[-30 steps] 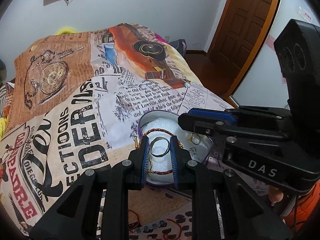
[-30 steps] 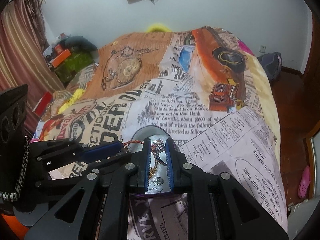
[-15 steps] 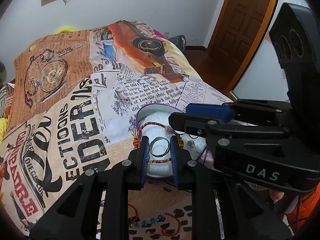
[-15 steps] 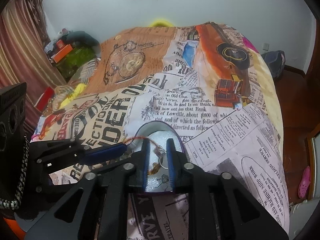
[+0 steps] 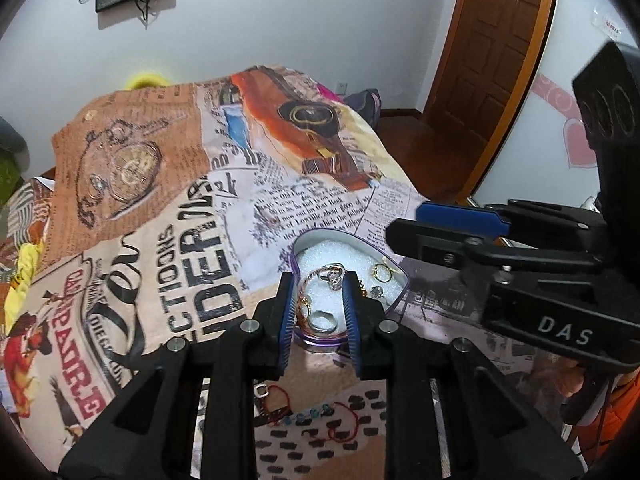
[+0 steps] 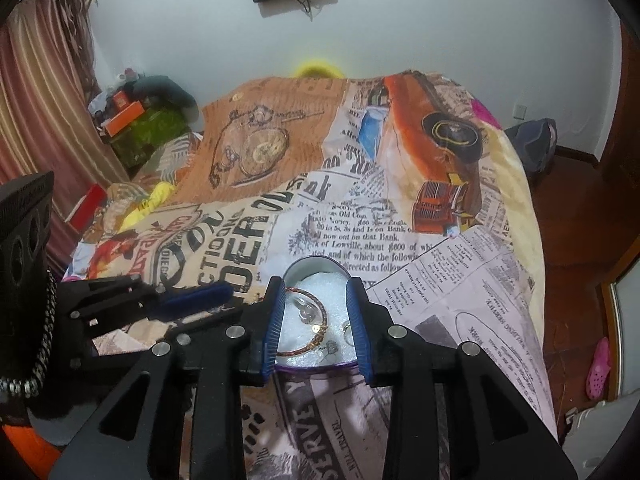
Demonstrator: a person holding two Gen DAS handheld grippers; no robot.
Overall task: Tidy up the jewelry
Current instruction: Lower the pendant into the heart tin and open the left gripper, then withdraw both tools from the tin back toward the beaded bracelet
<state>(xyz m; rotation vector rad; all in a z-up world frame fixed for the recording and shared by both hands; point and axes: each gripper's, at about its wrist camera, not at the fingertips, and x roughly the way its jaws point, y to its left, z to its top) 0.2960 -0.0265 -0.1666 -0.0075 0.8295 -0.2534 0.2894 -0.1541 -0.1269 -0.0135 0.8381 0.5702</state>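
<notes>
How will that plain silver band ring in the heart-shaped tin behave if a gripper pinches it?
The plain silver band ring looks smooth and polished, so it may slip. It is a small round hoop and could roll or flip. It lies on white foam, which probably gives underneath.

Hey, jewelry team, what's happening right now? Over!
Both tools open: left tool, right tool. Rings and bangle in heart box. Red bracelets lie loose on the bedspread.
</notes>
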